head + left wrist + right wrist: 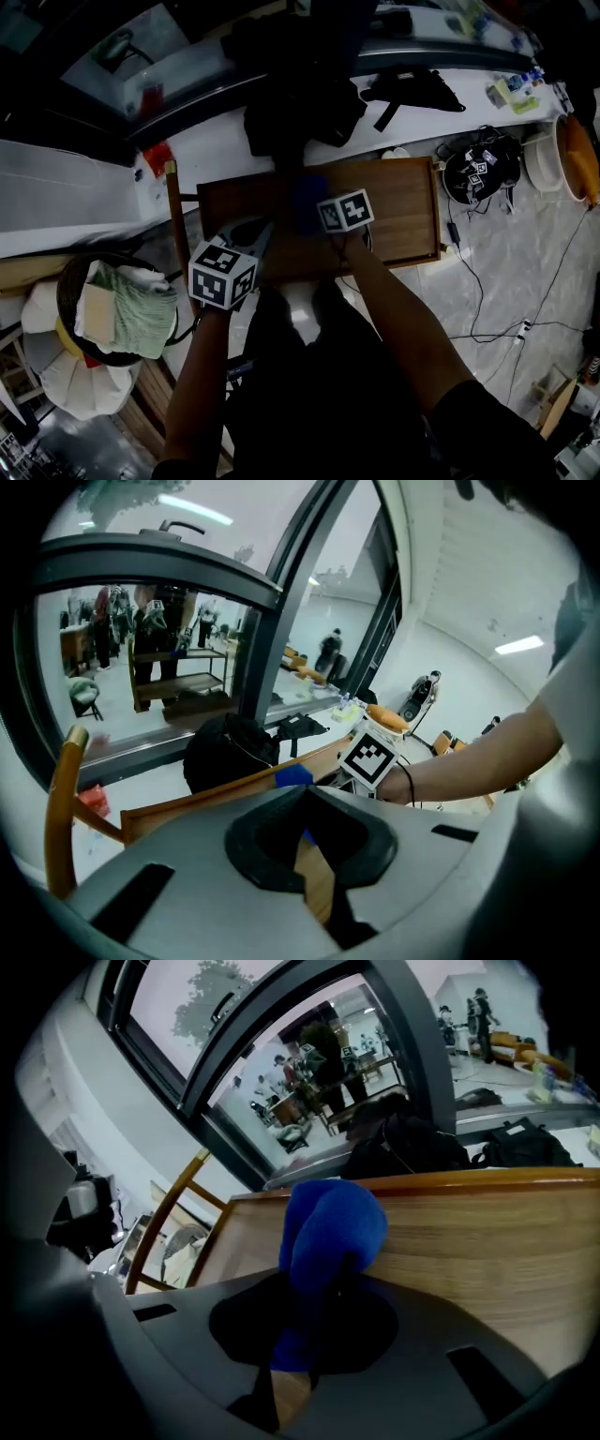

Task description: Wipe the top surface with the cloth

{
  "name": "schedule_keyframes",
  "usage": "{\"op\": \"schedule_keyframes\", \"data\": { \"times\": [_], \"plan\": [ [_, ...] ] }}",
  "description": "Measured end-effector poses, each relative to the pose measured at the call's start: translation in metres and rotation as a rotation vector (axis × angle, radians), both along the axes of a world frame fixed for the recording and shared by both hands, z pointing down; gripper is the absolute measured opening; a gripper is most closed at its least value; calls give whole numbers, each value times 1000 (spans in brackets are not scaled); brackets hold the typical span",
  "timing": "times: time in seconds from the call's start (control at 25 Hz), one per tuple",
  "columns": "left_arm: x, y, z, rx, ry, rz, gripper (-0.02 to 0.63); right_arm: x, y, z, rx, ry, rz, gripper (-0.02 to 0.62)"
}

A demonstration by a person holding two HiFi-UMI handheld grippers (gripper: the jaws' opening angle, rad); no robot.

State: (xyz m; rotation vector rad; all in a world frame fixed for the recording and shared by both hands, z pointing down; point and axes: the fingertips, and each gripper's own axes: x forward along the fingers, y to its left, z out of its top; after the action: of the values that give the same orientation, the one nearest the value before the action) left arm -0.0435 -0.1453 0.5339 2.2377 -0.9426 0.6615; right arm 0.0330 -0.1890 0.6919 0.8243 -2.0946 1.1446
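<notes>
Left gripper (pixel 255 236) nearest us, at the wooden top's (pixel 403 211) near-left edge, jaws a slim gap, empty. Right gripper (pixel 314 1340) pinches the blue cloth (pixel 328 1227) mid-top. We judge most bare wood lies to its right, along the top's long axis.

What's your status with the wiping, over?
Right gripper shut on the blue cloth, against the wooden top. Left gripper open, empty. Top bare ahead, nothing in the way.

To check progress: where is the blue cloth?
In the right gripper view, the bunched blue cloth sits in the right tongs, on the brown wooden tabletop.
</notes>
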Motion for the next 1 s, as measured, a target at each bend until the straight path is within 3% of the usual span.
{"op": "schedule_keyframes", "data": {
  "times": [0.52,1.0],
  "plan": [
    [120,11,8,-14,22,156,6,155,-15,-5,31,42,158,67],
    [134,18,0,-9,9,188,6,280,-35,-11,22,137,343,67]
  ]
}}
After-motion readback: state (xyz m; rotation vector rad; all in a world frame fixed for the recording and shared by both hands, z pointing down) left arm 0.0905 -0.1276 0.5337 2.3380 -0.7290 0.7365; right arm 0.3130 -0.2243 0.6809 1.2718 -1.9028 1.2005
